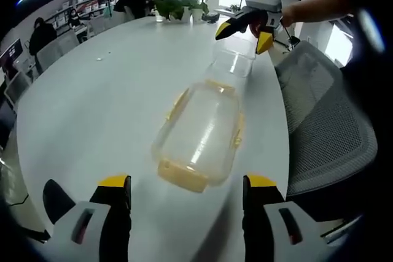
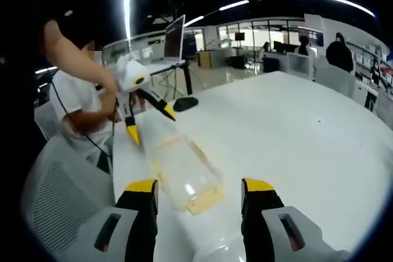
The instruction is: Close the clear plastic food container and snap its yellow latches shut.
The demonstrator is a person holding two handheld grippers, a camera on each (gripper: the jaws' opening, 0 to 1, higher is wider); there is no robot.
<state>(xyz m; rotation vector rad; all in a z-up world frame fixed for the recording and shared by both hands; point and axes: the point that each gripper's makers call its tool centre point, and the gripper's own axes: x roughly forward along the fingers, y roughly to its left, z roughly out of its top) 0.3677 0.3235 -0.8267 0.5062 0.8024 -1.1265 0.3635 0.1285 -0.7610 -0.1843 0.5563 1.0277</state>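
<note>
Left gripper view is showing both hand-held grippers, left (image 1: pixel 184 197) and right (image 1: pixel 252 29), hovering open beside the clear food container (image 1: pixel 199 136); likely light, slippery, best pressed at its yellow latches (image 1: pixel 181 176).

The left gripper (image 1: pixel 187 189) hovers with its yellow-tipped jaws spread wide apart; the right gripper (image 2: pixel 199 193) hovers likewise, jaws parted and holding nothing; a bare forearm (image 1: pixel 310 5) reaches from the far right behind it.
</note>
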